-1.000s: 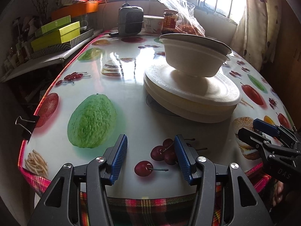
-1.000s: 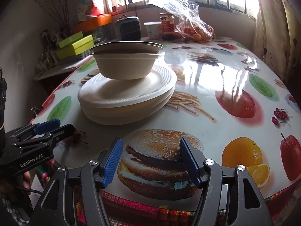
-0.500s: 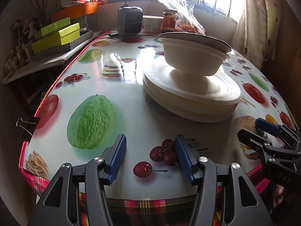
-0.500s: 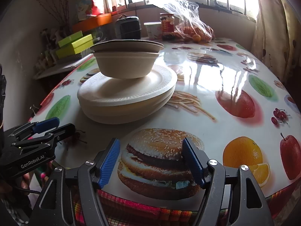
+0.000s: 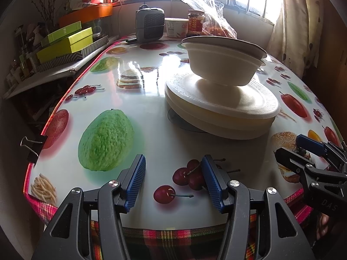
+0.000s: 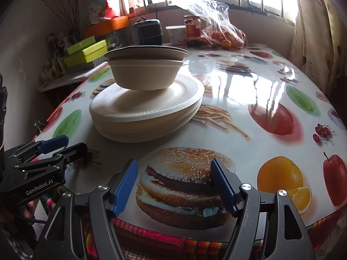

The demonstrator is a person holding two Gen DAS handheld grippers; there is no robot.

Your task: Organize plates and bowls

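- The bowls [image 6: 144,73] sit nested on the stacked plates [image 6: 149,110], toward the table's [image 6: 249,143] left edge, so sorting looks nearly finished.
- Left gripper [image 5: 172,182] and right gripper [image 6: 173,185] hang over the near edge, fingers spread and empty; the right's jaws have just been opening.

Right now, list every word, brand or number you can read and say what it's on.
"GenRobot.AI": body of the left claw.
"DAS": body of the right claw, rest cut off.
Red-labelled jar: print too blurred.
White tub: print too blurred.
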